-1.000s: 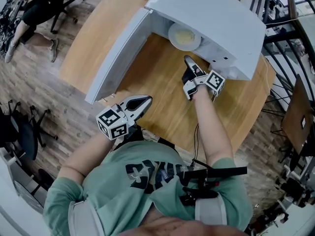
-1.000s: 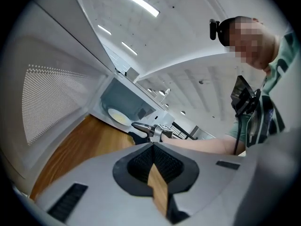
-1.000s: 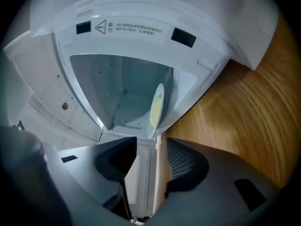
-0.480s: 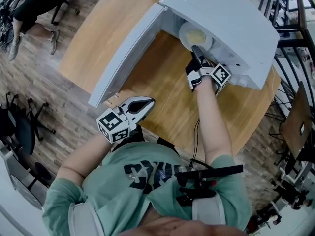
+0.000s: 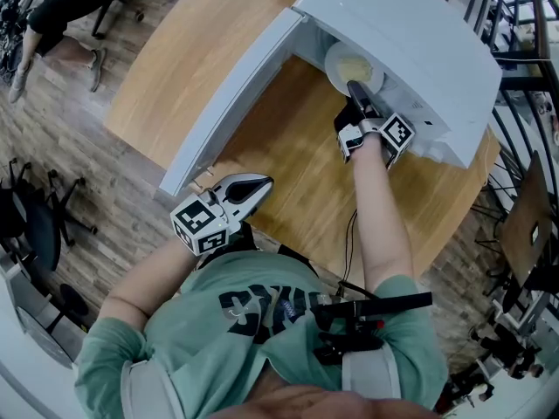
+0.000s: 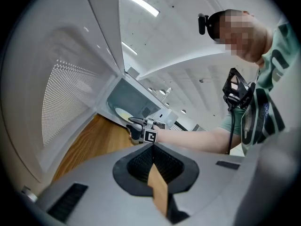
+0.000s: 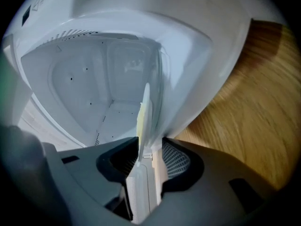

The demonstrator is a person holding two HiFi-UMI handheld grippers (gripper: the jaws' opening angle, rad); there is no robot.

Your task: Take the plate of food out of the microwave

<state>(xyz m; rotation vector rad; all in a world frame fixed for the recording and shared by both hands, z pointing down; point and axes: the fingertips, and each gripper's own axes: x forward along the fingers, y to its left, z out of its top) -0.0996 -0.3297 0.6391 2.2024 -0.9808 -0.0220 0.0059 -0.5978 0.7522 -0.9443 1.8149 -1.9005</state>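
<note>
Right gripper view: the right gripper (image 7: 146,150), jaws partly open and just closing, straddles the rim of the plate (image 7: 143,111) at frame centre — plate edge-on, long axis vertical.

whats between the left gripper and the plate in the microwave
In the head view, from the left gripper: bare wooden table, then the right gripper, its jaws just closing around the plate rim.

White microwave (image 5: 410,42) on wooden table (image 5: 288,168)
</note>
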